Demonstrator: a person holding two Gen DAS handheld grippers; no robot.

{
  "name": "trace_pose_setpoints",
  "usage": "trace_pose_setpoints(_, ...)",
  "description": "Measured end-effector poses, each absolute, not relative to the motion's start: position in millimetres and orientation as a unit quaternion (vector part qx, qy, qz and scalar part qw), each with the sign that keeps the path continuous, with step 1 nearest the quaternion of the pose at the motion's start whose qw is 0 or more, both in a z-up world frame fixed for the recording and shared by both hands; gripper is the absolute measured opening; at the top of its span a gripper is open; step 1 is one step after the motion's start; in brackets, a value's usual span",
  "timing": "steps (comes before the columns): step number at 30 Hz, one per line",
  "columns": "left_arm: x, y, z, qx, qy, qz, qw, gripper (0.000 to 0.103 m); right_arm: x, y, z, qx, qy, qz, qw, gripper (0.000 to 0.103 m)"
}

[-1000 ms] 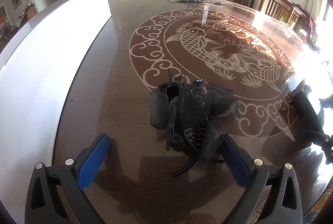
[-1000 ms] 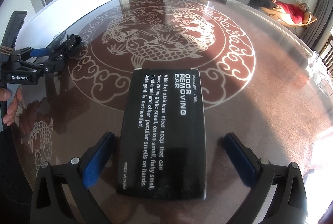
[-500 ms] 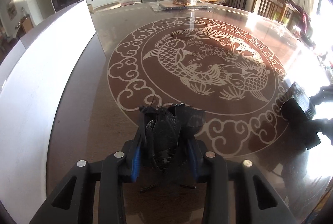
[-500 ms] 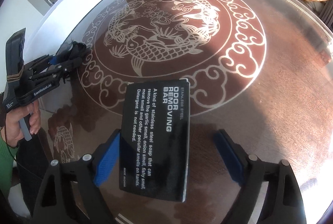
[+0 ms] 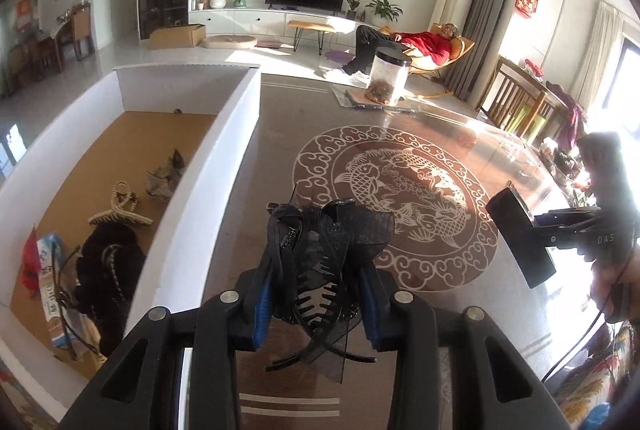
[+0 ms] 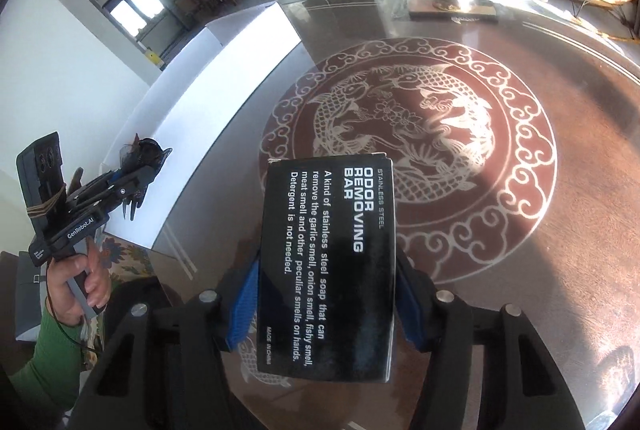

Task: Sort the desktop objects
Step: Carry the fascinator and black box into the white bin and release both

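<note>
Both remaining pieces are seen lifted clear of the table (image 5: 256, 190), so the sort is judged to be in its closing part. A black hair clip (image 5: 320, 258) with a gauze bow is clamped between the narrowed jaws of the left gripper (image 5: 316, 302), just beside the long wall of the white box (image 5: 216, 166) that stands along the table's left edge. Inside that box a beige claw clip (image 5: 120, 208), a dark bundle (image 5: 108, 270) and a printed packet (image 5: 50, 282) are already laid on the brown floor, so part of the work is taken as done. A black carton (image 6: 328, 270) printed ODOR REMOVING BAR is gripped on its long sides by the right gripper (image 6: 326, 306), whose jaws are closing on it, above the table's near edge. No other loose item is seen on the table, apart from a clear jar (image 5: 388, 76) on a tray at the far edge. Both held things are still to be set down, and where the carton belongs cannot be told
</note>
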State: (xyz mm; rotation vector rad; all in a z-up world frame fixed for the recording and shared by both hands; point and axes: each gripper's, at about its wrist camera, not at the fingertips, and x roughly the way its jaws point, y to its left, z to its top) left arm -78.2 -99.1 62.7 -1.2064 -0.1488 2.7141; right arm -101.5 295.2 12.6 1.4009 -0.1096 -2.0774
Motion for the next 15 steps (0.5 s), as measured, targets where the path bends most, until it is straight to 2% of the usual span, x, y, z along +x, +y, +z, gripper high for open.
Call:
trace_pose_setpoints(4,-88.4,-183.2,77.0,-0.418,-0.047,0.907,-0.009,0.036,-123.3,201.8,57.6,0.494,-0.034,-0.78,0.383,0.06)
trace_pose_setpoints(9,-100.7,-260.6,53.8,-0.466,-0.087,0.876,-0.093,0.036,-142.7,46.3,95.1,0.445,0.002,-0.762,0.47,0.06)
trace_pose_setpoints(13,-110.0,-277.0,26.2,-0.5,-0.094,0.851,-0.131,0.037,-155.0,-69.1,71.5,0.458,0.059,-0.742,0.486,0.06)
trace_pose_setpoints(15,-111.5,-281.6,14.2,-0.515,-0.099,0.837,-0.156,0.042,-161.3,-110.6,44.9,0.481,0.095,-0.733,0.472,0.061)
